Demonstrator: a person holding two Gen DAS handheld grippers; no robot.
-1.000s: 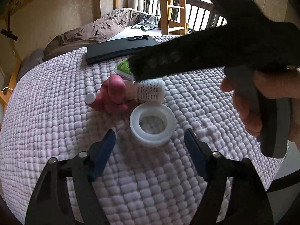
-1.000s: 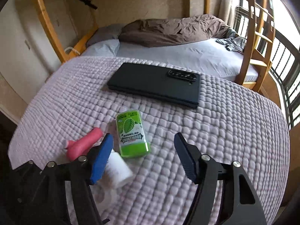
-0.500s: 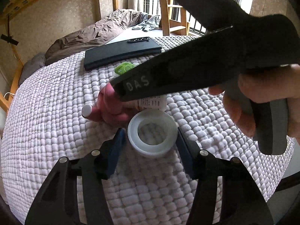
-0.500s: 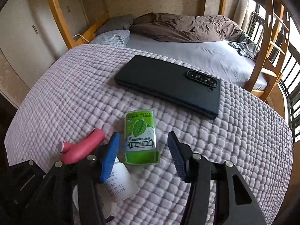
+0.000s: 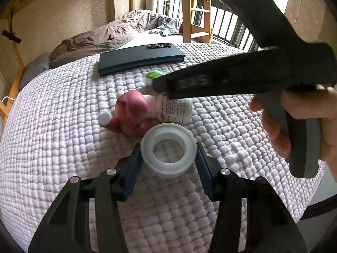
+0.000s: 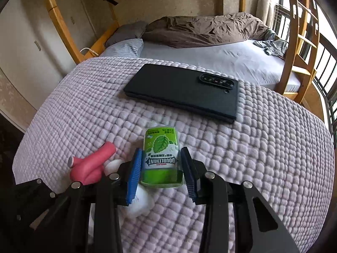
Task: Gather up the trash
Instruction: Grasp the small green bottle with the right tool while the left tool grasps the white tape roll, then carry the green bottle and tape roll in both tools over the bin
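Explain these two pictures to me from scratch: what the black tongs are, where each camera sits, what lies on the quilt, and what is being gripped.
No robot here: a person holds a set of hand tongs in each hand, each with a camera looking along its blue-padded fingers. The left camera shows the left tongs, which have just closed on a white ring. The person's right hand with the other tongs crosses that view. The right camera shows the right tongs, just closing on a green mint bottle. Also on the quilt: a pink tube, a white bottle and a black phone.
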